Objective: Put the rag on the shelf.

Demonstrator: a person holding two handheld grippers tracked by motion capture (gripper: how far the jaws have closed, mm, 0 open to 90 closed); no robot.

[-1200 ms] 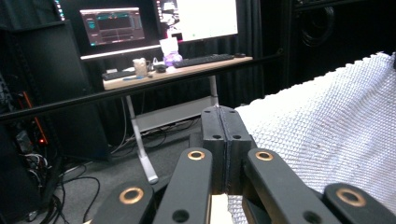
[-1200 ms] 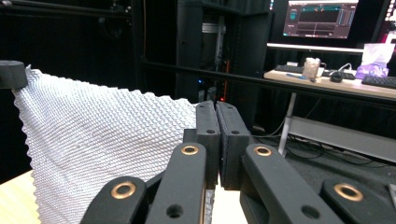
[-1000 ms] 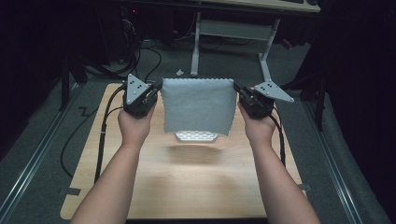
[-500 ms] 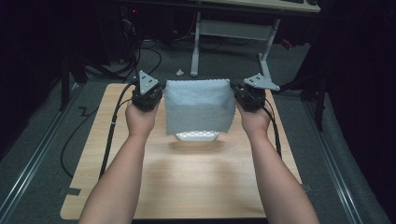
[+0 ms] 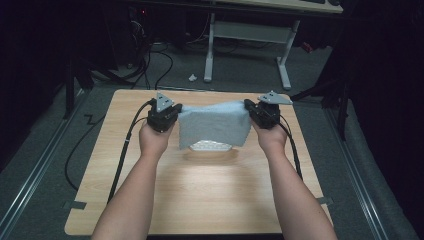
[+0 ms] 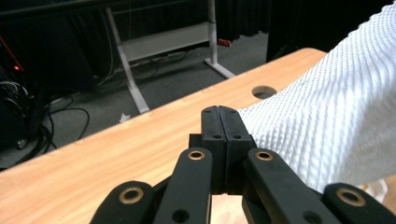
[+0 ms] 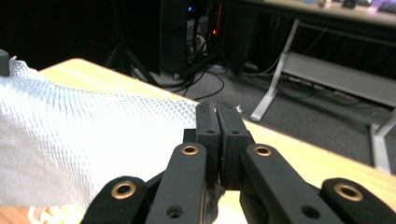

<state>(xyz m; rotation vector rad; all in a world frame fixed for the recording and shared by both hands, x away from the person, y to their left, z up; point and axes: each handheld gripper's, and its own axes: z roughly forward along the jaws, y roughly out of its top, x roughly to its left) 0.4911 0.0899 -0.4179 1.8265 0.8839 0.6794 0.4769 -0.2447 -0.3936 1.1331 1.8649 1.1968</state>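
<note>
Left gripper (image 5: 172, 114): we have its jaws pressed fully together on the left upper corner of the white cloth (image 5: 214, 125); in the left gripper view the black jaws meet with no gap and the waffle-textured fabric runs off from them to the right.

White cloth: we hold it up over the far half of the wooden table (image 5: 200, 200), stretched between our two hands, its top edge sagging a little in the middle and its lower edge hanging to the board, where a bright patch of it seems to rest.

Right gripper (image 5: 254, 112): its jaws are likewise closed tight on the right upper corner; in the right gripper view the fabric spreads away to the left.

Step in hand: we judge that we are carrying the cloth by two corners, either to lay it flat or to fold it over.

Next move: we think both hands must travel together, keeping even tension, so the hanging edge settles without bunching.

Risk: if one hand leads, the cloth likely lands skewed.
</note>
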